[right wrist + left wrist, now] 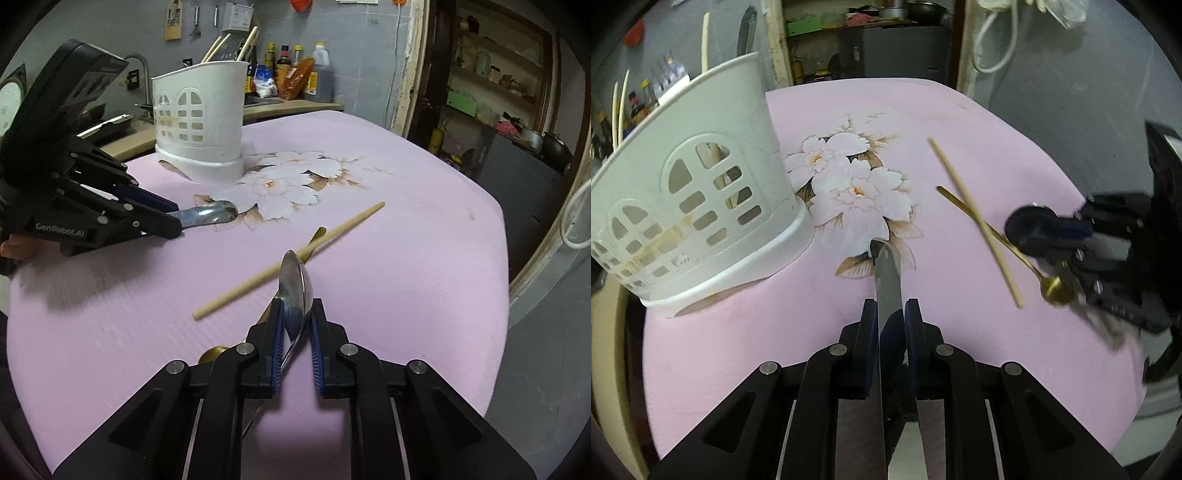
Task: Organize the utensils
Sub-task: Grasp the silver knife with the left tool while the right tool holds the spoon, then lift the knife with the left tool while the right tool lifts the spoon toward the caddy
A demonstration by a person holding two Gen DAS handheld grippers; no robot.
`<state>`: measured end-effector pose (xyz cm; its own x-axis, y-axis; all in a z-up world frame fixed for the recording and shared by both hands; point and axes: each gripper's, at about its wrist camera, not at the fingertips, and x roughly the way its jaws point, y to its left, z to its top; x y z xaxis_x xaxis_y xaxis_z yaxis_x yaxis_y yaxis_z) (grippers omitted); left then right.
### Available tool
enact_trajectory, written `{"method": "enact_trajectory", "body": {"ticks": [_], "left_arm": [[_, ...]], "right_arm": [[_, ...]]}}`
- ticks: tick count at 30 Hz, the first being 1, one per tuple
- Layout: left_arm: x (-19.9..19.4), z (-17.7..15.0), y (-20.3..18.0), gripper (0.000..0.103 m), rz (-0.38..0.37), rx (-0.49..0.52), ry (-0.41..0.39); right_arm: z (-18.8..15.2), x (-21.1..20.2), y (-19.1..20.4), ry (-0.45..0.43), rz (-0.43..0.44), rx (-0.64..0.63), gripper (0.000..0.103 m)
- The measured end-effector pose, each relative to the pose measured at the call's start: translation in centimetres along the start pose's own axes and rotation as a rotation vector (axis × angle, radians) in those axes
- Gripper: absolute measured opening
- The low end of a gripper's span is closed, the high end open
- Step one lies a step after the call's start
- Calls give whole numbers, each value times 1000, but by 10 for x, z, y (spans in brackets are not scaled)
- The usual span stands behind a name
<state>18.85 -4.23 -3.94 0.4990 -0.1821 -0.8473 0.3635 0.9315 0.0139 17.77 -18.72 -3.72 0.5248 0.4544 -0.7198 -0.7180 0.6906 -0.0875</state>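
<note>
My left gripper (890, 306) is shut on a steel table knife (886, 273), blade pointing forward above the pink cloth; it also shows in the right wrist view (173, 225) with the knife (207, 214). My right gripper (297, 314) is shut on a silver spoon (293, 291), bowl forward and on edge; it shows at the right of the left wrist view (1052, 266). A white slotted utensil holder (698, 206) (201, 122) stands at the table's far left. A wooden chopstick (975, 221) (288, 262) lies crossed over a gold spoon (1056, 290) (316, 236) on the cloth.
The table carries a pink cloth with a flower print (849, 177) (291, 177). Chopsticks stand in the holder (221, 44). Bottles (295, 70) and a sink counter sit behind the table. Shelves and a doorway (498, 92) lie to the right.
</note>
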Motion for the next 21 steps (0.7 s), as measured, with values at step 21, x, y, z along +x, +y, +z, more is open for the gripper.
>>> {"method": "enact_trajectory", "body": {"ticks": [21], "left_arm": [[-4,-15,1,13,-2,77,36]], "right_arm": [[19,-1,15,-42,121,36,3]]}}
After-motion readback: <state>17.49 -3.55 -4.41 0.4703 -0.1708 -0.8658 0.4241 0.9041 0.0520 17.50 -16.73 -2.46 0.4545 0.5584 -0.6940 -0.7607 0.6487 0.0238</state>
